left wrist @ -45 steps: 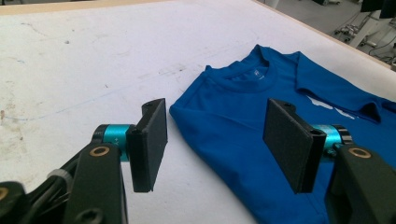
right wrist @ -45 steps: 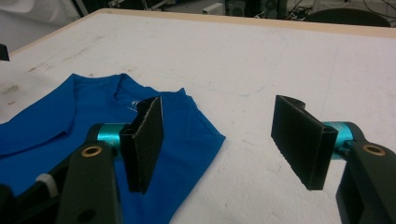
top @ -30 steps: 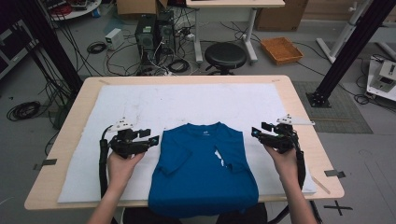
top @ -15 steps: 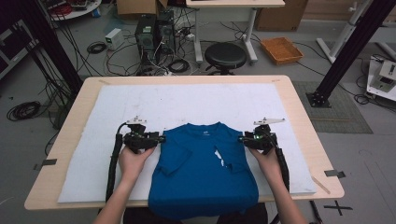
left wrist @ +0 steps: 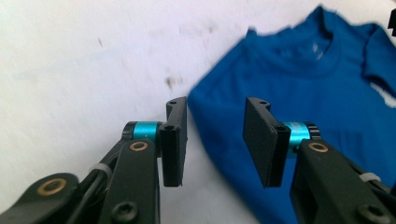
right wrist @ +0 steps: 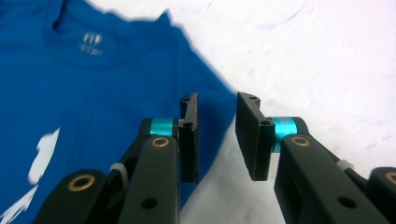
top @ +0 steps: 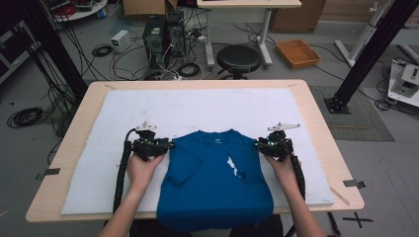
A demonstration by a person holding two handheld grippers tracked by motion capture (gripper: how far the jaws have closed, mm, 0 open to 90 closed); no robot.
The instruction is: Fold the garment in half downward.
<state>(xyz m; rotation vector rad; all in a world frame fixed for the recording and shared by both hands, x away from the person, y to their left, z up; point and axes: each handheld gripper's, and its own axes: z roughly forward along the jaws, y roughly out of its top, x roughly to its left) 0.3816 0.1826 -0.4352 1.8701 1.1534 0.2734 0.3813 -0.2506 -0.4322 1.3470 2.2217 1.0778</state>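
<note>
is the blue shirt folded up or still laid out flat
Partly folded: the blue t-shirt lies flat on the white mat, collar away from the person, both sleeves tucked inward over the body.

Even, soft light; gripper views blurred, high view sharper.

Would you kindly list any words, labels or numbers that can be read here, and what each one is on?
No text can be read.
Small white neck print inside the collar of the blue T-shirt: too blurred to read.
White patch on the T-shirt's front: an irregular shape, no letters to make out.
</note>
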